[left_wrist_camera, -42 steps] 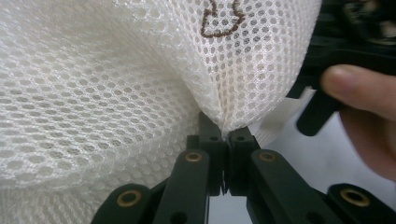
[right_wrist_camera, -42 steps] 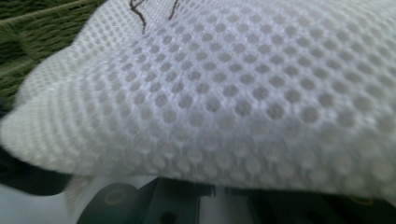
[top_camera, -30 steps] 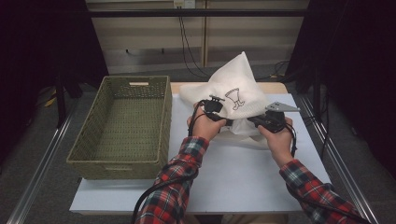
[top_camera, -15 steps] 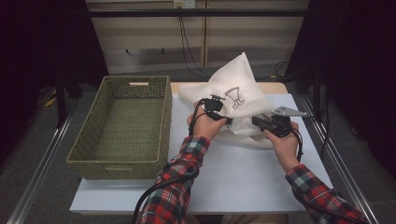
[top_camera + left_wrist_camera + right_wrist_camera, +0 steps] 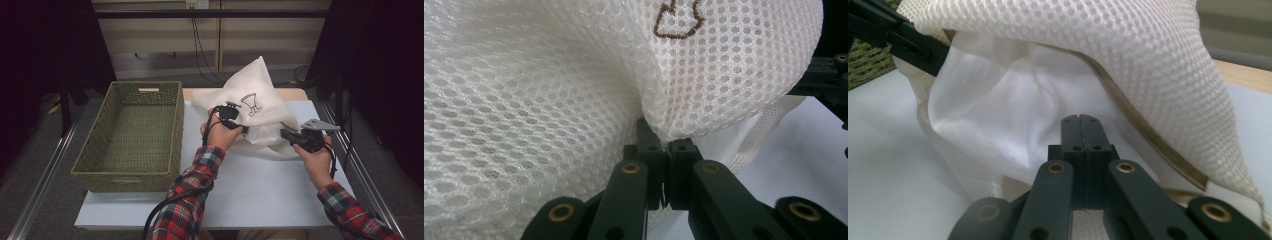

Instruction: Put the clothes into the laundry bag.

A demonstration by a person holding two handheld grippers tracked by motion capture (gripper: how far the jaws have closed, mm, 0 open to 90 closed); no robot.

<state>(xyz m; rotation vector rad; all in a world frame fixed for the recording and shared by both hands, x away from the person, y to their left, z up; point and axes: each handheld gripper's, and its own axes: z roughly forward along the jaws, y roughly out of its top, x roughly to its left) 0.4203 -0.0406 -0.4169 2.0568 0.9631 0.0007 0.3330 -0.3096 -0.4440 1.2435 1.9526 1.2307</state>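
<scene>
A white mesh bag (image 5: 255,100) with a brown drawing stands bunched up at the back of the table. My left gripper (image 5: 244,128) is shut on a fold of its mesh (image 5: 549,100), pinched at the tips of the left gripper (image 5: 664,140). To the bag's right, my right gripper (image 5: 283,133) is held level and points at the bag's lower edge. In the right gripper view the right gripper (image 5: 1081,120) is shut, with nothing seen between its jaws. It faces the bag's mouth, where a smooth white lining (image 5: 1008,115) shows under the mesh (image 5: 1098,35).
A green woven basket (image 5: 125,177) stands at the left edge of the white table (image 5: 260,190). Plaid sleeves come in from the bottom of the high view. Metal rails run along both sides of the table, and cables hang behind it.
The right hand has drawn its gripper a little to the right, away from the bag. The left gripper keeps its hold on the mesh and has not moved.
</scene>
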